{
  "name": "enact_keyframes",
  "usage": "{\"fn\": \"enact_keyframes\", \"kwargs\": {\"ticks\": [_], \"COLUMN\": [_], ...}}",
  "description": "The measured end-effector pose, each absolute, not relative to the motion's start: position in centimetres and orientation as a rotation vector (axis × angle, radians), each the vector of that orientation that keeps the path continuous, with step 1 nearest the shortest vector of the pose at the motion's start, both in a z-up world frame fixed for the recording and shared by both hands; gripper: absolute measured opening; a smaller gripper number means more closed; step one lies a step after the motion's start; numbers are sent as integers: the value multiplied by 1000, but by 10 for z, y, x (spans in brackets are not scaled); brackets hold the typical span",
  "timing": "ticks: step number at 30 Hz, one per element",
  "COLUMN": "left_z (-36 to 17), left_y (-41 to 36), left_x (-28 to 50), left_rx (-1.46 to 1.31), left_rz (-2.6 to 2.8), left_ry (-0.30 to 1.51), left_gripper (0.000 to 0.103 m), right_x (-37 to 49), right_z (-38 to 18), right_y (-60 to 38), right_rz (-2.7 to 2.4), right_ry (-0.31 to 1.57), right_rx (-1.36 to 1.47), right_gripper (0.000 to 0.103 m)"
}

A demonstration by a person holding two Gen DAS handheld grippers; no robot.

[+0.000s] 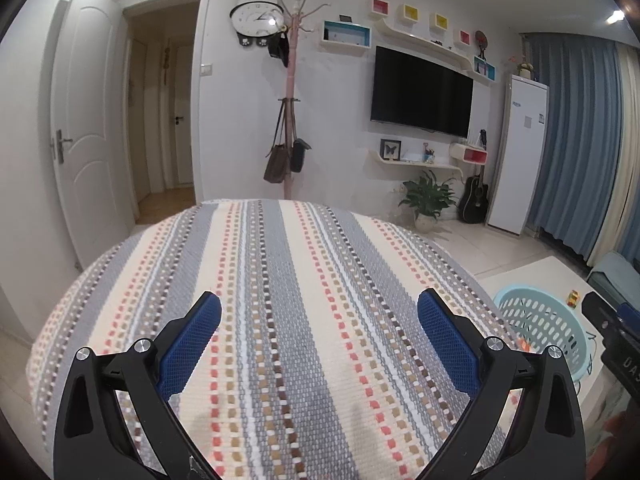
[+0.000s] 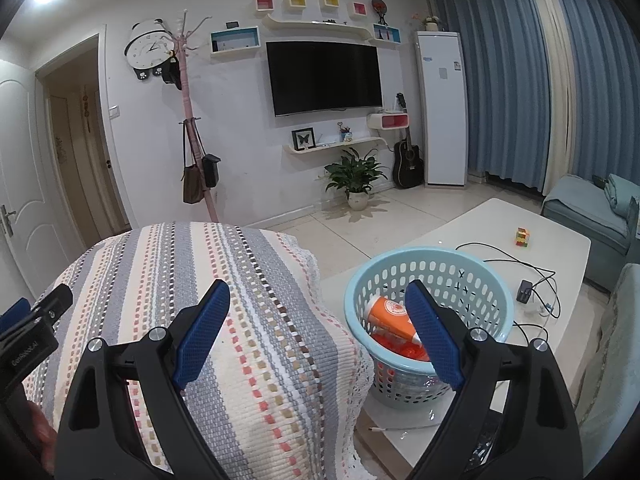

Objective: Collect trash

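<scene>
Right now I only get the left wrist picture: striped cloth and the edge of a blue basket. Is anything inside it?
Observer: Yes. The blue basket holds an orange cup lying tilted over red wrappers.
Operator: Where does the basket stand?
Observer: On a white coffee table, right beside the striped cloth.
Operator: Anything else on that table?
Observer: A colourful cube and a black charger with cables.
Operator: Is the other claw carrying something?
Observer: No, the right claw is open and empty.

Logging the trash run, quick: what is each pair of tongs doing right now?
Left tongs: open, holding nothing, above the striped cloth.
Right tongs: open, holding nothing, by the blue basket.
</scene>
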State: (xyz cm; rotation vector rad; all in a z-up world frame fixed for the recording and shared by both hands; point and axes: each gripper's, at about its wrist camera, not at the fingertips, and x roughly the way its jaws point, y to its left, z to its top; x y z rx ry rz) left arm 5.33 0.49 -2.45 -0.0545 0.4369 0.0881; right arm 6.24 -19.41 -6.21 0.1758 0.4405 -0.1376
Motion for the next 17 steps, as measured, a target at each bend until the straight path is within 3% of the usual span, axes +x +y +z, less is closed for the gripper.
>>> {"fn": "enact_keyframes", "kwargs": {"ticks": [17], "left_z": [-10], "left_y": [-5], "left_x": [28], "left_rx": [-19], "left_rz": [61], "left_ry": [454], "left_gripper": [95], "right_x": [49], "right_z": [-48], "right_y": [-187], "right_rz": [-110], "right_ry": [414], "right_rx": [173], "right_gripper": [85]}}
